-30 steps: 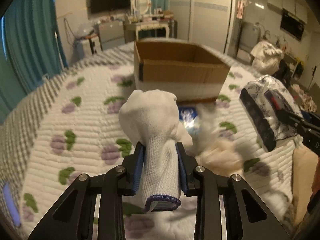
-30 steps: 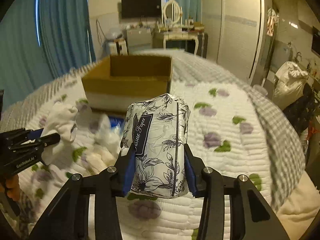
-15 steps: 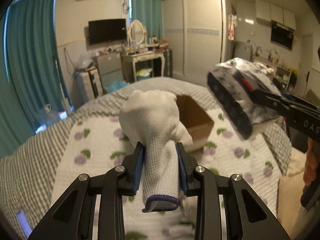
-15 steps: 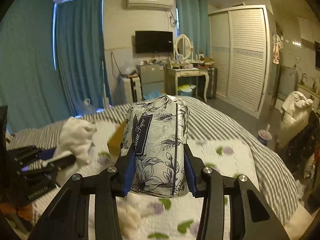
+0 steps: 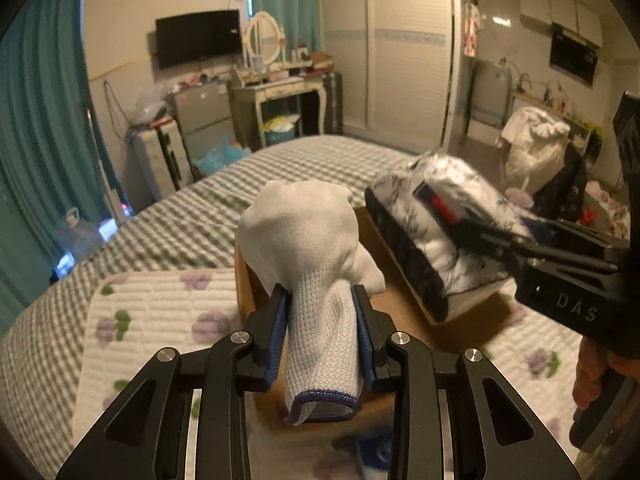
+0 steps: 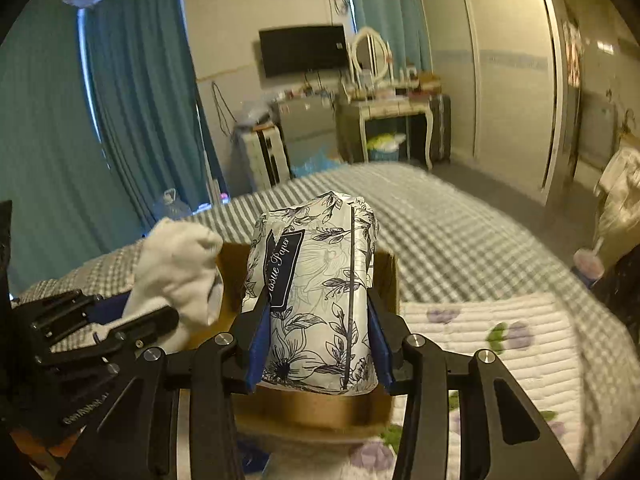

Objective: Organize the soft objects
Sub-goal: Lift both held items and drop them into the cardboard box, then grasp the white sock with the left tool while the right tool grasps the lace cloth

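My left gripper (image 5: 322, 340) is shut on a white knit glove (image 5: 308, 248), held above the open cardboard box (image 5: 404, 304) on the bed. My right gripper (image 6: 318, 344) is shut on a floral tissue paper pack (image 6: 316, 292), also over the box (image 6: 386, 276). In the left wrist view the tissue pack (image 5: 444, 236) and right gripper (image 5: 560, 268) hang at the right over the box. In the right wrist view the glove (image 6: 176, 268) and left gripper (image 6: 88, 336) are at the left. The box's inside is mostly hidden by what I hold.
The box sits on a white quilt with purple flowers (image 5: 160, 320) over a grey checked bedspread (image 5: 192, 224). A blue item (image 5: 372, 452) lies blurred in front of the box. A dresser (image 6: 392, 116), a TV and teal curtains stand beyond the bed.
Both grippers have moved forward and down over the cardboard box, still holding the glove and the tissue pack. The box now lies directly beneath them.
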Demonstrator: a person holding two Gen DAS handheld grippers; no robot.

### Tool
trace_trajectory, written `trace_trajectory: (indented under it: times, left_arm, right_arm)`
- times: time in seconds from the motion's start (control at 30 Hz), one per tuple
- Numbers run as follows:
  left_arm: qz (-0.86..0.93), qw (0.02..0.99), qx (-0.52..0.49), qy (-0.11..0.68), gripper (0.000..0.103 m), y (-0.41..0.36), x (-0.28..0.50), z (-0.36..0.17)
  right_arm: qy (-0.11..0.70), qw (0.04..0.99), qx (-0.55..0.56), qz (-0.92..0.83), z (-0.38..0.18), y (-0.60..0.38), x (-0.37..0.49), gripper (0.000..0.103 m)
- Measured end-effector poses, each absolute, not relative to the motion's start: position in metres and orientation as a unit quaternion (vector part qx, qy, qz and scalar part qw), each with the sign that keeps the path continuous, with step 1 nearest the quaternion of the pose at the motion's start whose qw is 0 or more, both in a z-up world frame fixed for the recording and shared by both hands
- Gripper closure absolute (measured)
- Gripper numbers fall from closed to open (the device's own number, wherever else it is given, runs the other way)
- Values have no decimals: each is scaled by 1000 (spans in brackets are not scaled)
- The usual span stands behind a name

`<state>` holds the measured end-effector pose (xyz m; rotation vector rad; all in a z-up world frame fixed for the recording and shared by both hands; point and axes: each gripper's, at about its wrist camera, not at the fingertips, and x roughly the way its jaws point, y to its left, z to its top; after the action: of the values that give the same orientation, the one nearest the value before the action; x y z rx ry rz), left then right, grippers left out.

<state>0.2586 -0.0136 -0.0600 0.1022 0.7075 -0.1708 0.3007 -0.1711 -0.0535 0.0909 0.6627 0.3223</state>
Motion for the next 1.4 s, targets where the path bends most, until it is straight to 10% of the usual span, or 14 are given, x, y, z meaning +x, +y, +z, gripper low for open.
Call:
trace_trajectory:
  times: [0.2, 0.33, 0.93, 1.4]
  left_arm:
    - [-85, 931, 62, 350, 65, -13, 274, -83]
    - [-67, 938, 42, 339, 26, -10, 264, -76]
    - [-15, 963, 32, 266, 20, -4, 78, 89]
    - [12, 938, 32, 345, 20, 7, 2, -22]
  right_arm:
    - [314, 935, 59, 155, -82, -176, 316, 52]
    - [305, 939, 70, 142, -78, -191, 305, 38]
    - [259, 957, 14, 127, 108, -232, 94, 6]
    - [318, 938, -21, 134, 9, -206, 11, 2]
